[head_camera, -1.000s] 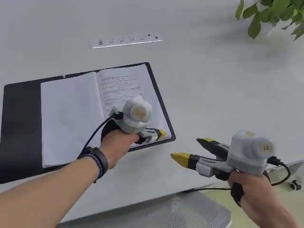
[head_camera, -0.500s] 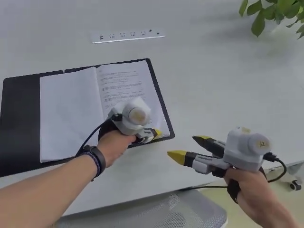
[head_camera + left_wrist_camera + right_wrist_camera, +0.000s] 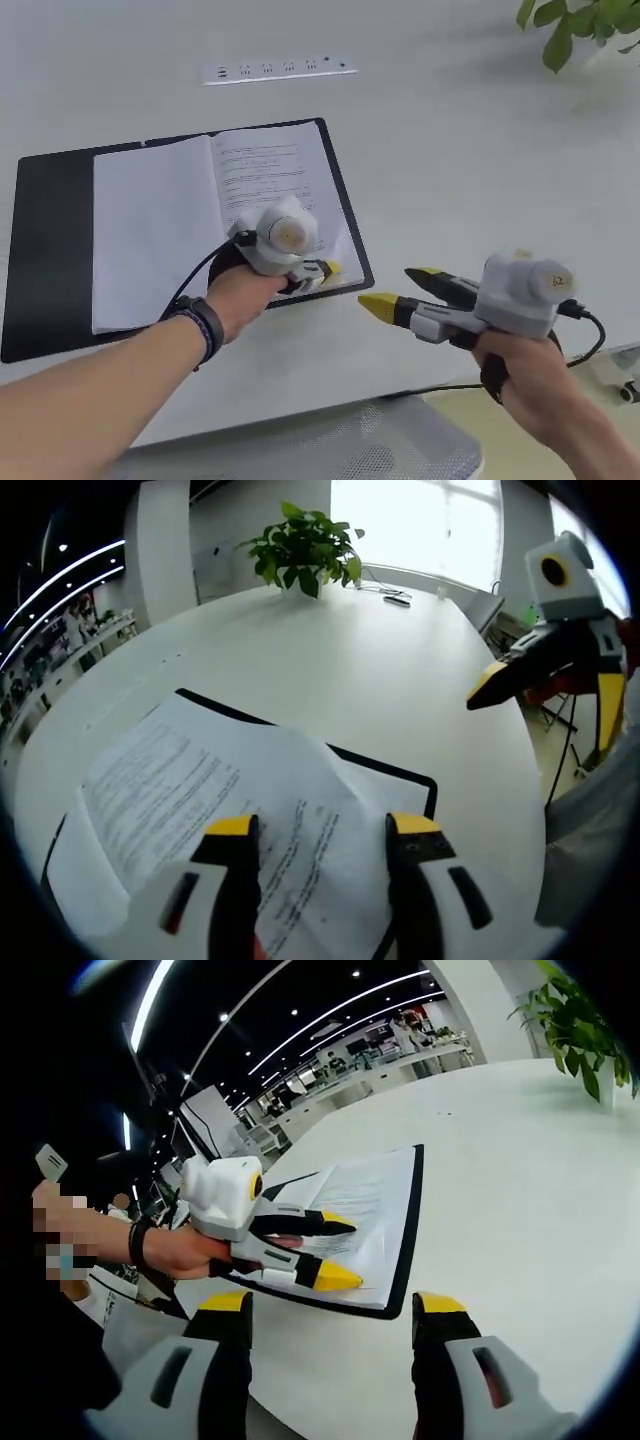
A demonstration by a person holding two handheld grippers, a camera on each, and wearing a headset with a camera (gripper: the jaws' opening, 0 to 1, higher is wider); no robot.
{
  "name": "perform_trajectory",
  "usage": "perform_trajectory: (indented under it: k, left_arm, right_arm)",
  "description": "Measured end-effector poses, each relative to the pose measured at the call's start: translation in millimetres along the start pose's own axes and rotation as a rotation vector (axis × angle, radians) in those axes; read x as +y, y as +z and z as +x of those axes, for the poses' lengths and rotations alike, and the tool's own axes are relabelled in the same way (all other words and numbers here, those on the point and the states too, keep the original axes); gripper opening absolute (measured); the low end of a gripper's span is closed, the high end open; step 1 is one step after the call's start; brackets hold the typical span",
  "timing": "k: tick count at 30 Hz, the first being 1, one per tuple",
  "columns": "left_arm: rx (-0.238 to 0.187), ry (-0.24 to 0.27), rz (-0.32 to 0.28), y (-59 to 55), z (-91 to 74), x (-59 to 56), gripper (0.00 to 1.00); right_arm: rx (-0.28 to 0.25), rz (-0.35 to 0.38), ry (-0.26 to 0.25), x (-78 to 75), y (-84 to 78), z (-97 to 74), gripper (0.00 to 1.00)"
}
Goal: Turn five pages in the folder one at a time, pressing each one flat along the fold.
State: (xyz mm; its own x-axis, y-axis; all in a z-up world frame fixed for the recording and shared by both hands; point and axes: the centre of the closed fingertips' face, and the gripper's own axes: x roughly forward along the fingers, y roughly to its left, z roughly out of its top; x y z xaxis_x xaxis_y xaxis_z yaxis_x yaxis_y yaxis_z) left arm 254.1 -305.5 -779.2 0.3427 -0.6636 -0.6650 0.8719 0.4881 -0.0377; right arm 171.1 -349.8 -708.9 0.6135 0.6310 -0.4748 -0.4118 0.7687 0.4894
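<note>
An open black folder (image 3: 50, 250) lies on the white table, with a blank left page (image 3: 150, 240) and a printed right page (image 3: 272, 175). My left gripper (image 3: 322, 272) sits at the lower right corner of the right page, jaws open. In the left gripper view its yellow fingertips (image 3: 232, 827) stand apart over the printed sheet (image 3: 180, 780), whose corner bulges up slightly. My right gripper (image 3: 405, 292) hovers open above bare table, just right of the folder. The right gripper view looks across its own gripper (image 3: 332, 1305) at the left gripper (image 3: 300, 1250) and the folder (image 3: 385, 1200).
A white power strip (image 3: 275, 70) lies beyond the folder. A potted plant (image 3: 590, 25) stands at the far right of the table. The table's front edge runs just below the hands, with a mesh chair (image 3: 350, 440) under it.
The left gripper stays at the right page's lower corner, where the paper now bulges up a little. The right gripper has edged slightly right and up, still open.
</note>
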Motion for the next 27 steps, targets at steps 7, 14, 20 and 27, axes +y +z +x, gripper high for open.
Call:
perform_trajectory:
  k: [7,14,20,27]
  left_arm:
    - [0.001,-0.007,-0.005,0.4,0.4,-0.4,0.5]
    - [0.003,-0.01,0.001,0.3,0.1,-0.9,0.51]
    - [0.003,-0.012,0.0,-0.3,-0.2,-1.0,0.51]
    - [-0.007,-0.013,-0.016,-0.2,-0.1,-1.3,0.51]
  right_arm:
    - [-0.017,0.001,0.037,-4.1,23.8,22.1,0.58]
    - [-0.056,0.055,0.069,-3.2,45.6,44.1,0.55]
    - [-0.023,0.076,0.084,-6.5,46.1,62.8,0.51]
    - [0.001,0.145,0.122,-11.6,44.0,82.5,0.49]
